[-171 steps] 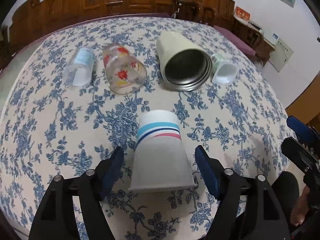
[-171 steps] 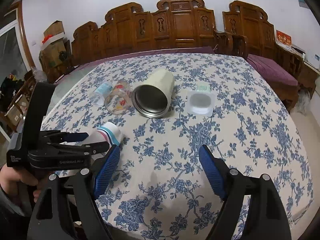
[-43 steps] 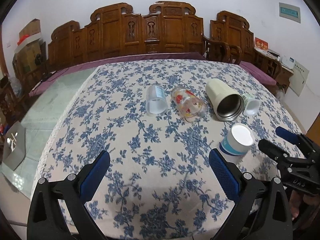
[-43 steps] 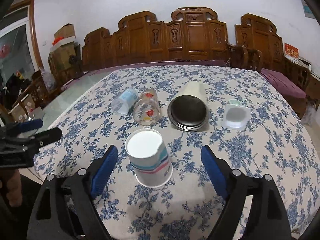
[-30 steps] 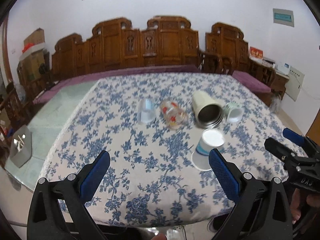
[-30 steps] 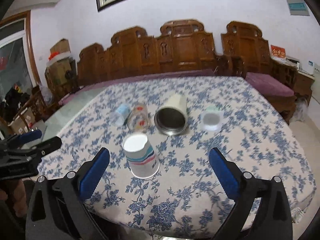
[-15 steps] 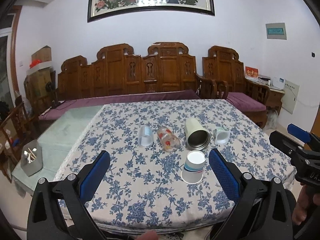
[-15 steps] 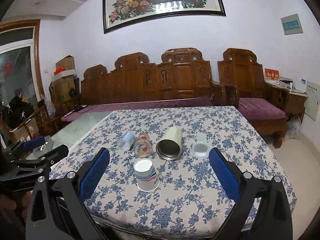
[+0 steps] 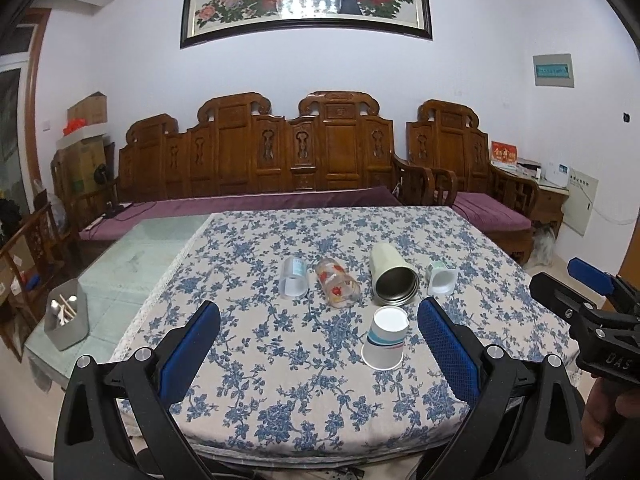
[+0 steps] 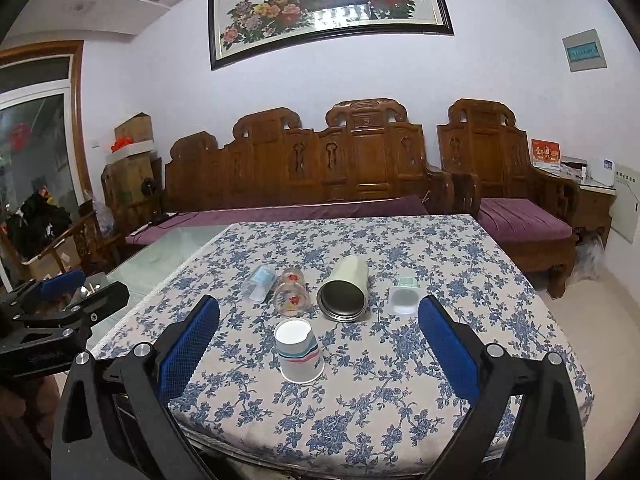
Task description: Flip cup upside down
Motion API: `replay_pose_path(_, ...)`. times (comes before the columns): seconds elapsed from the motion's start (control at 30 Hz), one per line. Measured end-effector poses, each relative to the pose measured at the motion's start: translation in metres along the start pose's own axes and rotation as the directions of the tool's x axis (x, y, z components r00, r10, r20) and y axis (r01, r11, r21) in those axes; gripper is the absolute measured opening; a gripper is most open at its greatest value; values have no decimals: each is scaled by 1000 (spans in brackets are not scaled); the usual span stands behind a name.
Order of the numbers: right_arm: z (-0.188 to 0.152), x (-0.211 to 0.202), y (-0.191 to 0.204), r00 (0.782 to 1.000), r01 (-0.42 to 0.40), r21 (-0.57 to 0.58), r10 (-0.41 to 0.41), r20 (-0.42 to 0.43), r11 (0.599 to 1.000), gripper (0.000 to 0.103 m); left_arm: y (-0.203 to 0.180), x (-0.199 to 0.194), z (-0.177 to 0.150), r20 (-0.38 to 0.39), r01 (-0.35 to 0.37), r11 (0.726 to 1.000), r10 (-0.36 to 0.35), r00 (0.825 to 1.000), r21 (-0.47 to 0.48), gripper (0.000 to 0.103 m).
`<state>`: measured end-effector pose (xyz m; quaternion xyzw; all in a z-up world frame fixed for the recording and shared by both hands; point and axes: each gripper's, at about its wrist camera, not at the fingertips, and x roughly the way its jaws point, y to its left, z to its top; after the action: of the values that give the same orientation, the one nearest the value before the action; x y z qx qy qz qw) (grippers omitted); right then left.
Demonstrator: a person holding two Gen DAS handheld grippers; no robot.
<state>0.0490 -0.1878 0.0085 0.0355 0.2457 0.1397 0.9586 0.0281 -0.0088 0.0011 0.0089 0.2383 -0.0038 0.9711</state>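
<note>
From the left wrist view, my left gripper (image 9: 318, 336) hangs released, jaws wide, well back from the worktop (image 9: 280, 392). The paper cup (image 9: 385, 338) stands mouth-down on the floral cloth, near the steel tumbler (image 9: 393, 280) lying on its side. I judge the flip done; the cup looks light, so a bump to the cloth could topple it.

From the right wrist view, my right gripper (image 10: 319, 338) is likewise spread and empty, level and raised, facing the cup (image 10: 299, 351). The left gripper (image 10: 60, 320) sits off to the side, well apart.
</note>
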Motion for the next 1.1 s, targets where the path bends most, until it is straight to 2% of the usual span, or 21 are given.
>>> replay_pose_path(1.1, -4, 3, 2, 1000, -11, 6, 11, -3, 1000, 100, -2, -3, 2, -4, 4, 1000, -4, 1000, 6, 95)
